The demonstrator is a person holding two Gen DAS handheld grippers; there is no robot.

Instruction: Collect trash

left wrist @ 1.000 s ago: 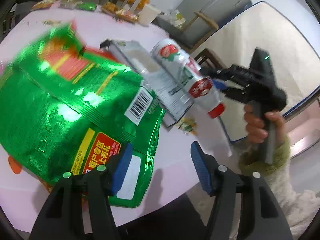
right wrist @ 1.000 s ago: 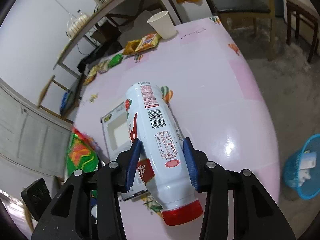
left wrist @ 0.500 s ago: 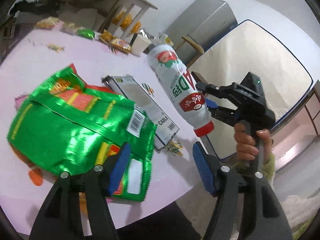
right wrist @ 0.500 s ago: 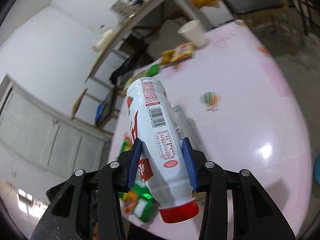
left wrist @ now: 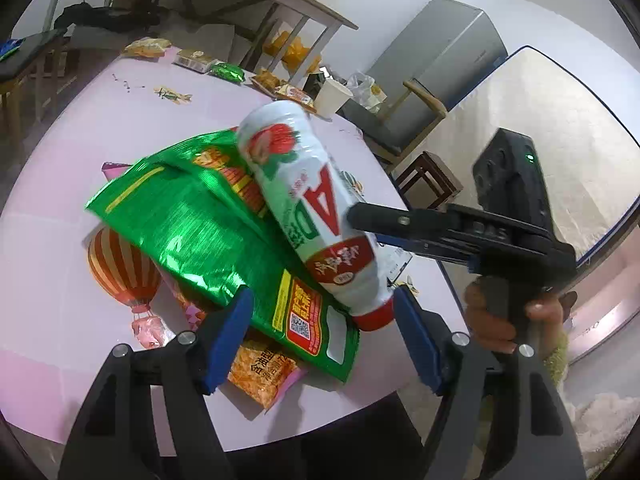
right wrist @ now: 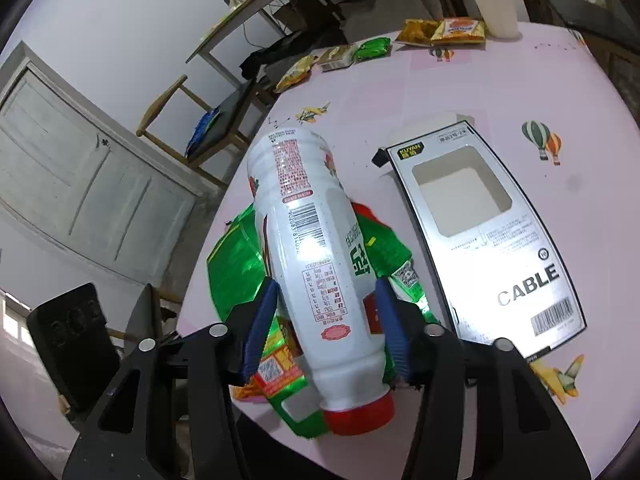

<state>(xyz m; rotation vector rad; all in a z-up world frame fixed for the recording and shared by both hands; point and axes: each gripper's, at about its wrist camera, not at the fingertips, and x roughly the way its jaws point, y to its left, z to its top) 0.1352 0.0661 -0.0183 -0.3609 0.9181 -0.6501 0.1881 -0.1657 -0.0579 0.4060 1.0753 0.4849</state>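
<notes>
Since a second ago the white plastic bottle with a red cap point(right wrist: 316, 280) has swung from beside the table to above the green foil snack bag point(left wrist: 192, 224), and the right gripper point(right wrist: 326, 320) has just been opening around it, pads now barely clear. Its long axis tilts, cap toward the near table edge, base toward the far side. The left gripper point(left wrist: 324, 340) has been opening too, empty. Rightward lies a flat grey cable box point(right wrist: 492, 240); pink table point(right wrist: 460, 92) stretches beyond to a paper cup point(right wrist: 496, 8).
</notes>
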